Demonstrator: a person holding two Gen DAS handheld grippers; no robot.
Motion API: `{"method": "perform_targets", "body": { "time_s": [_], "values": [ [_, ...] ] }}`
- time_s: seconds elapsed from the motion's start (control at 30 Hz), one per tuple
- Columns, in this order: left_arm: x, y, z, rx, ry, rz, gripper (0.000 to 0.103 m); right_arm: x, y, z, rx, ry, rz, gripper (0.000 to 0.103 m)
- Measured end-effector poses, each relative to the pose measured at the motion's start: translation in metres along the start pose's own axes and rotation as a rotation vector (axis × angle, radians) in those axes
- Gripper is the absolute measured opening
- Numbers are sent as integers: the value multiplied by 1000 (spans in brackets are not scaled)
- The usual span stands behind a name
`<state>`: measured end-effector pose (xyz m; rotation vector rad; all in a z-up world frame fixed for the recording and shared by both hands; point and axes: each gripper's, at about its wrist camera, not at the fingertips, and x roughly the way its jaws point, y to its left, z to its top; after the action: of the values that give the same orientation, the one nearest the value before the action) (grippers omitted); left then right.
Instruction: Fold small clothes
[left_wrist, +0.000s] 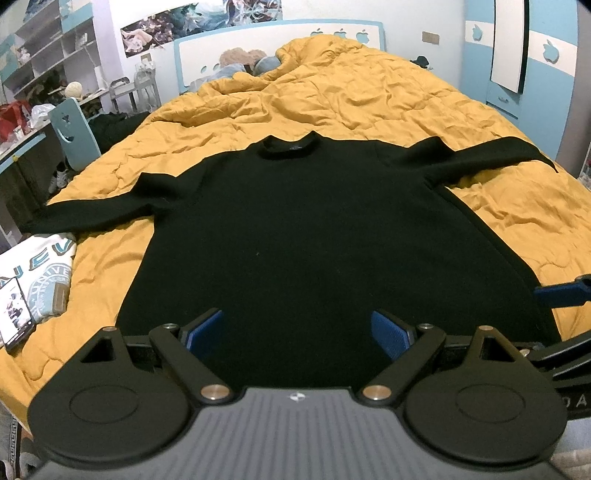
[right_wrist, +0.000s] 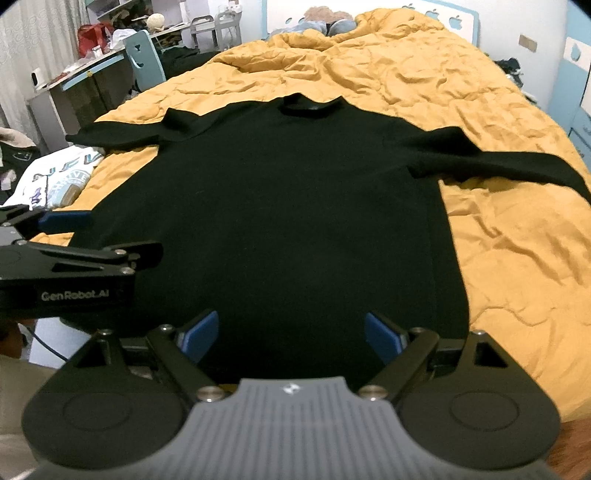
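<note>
A black long-sleeved sweater (left_wrist: 295, 229) (right_wrist: 288, 206) lies flat on a yellow quilt (left_wrist: 351, 99) (right_wrist: 498, 258), collar far, both sleeves spread sideways, hem nearest me. My left gripper (left_wrist: 297, 332) hovers open over the hem, nothing between its blue pads. My right gripper (right_wrist: 290, 334) is also open above the hem, a little to the right of the left one, and shows at the right edge of the left wrist view (left_wrist: 561, 295). In the right wrist view the left gripper (right_wrist: 66, 236) sits at the left edge.
A white printed garment (left_wrist: 40, 273) (right_wrist: 59, 177) and a phone (left_wrist: 16, 317) lie at the quilt's left edge. Beyond it stand a blue chair (left_wrist: 74, 129), a cluttered desk (right_wrist: 74, 74) and shelves. Pillows (left_wrist: 258, 62) rest by the headboard. A blue wardrobe (left_wrist: 535, 74) is at right.
</note>
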<state>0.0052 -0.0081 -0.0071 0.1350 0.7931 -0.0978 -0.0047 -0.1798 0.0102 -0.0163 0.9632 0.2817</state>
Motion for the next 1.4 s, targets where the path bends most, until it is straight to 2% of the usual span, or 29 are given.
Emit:
{"method": "perform_targets", "body": {
  "time_s": [0.17, 0.37, 0.57, 0.67, 0.83, 1.0, 1.07, 1.17, 1.3, 1.37, 1.4],
  "values": [
    [10, 8, 8, -16, 19, -15, 103, 8, -4, 4, 16, -2, 36, 82],
    [27, 34, 23, -81, 1, 11, 103, 15, -23, 20, 72, -121, 61, 82],
    [51, 85, 47, -179, -28, 46, 103, 34, -42, 55, 127, -207, 78, 82],
    [63, 120, 59, -258, -54, 55, 103, 48, -48, 79, 173, -234, 124, 82],
    [87, 190, 81, -389, -62, 124, 103, 82, -51, 123, 187, -196, 181, 82],
    [109, 262, 97, -494, -93, 172, 103, 117, -35, 160, 91, -181, 20, 82],
    [119, 294, 99, -567, -104, 202, 101, 135, -33, 169, 79, -143, 10, 82],
    [134, 348, 96, -711, -139, 208, 101, 162, -32, 178, 72, -104, 25, 81],
    [157, 417, 88, -860, -150, 267, 92, 189, -30, 187, 65, -77, 26, 69],
    [168, 446, 83, -921, -169, 265, 91, 200, -29, 192, 76, -73, 14, 65],
    [173, 459, 81, -955, -183, 260, 91, 205, -29, 195, 85, -70, 13, 58]
  ]
}}
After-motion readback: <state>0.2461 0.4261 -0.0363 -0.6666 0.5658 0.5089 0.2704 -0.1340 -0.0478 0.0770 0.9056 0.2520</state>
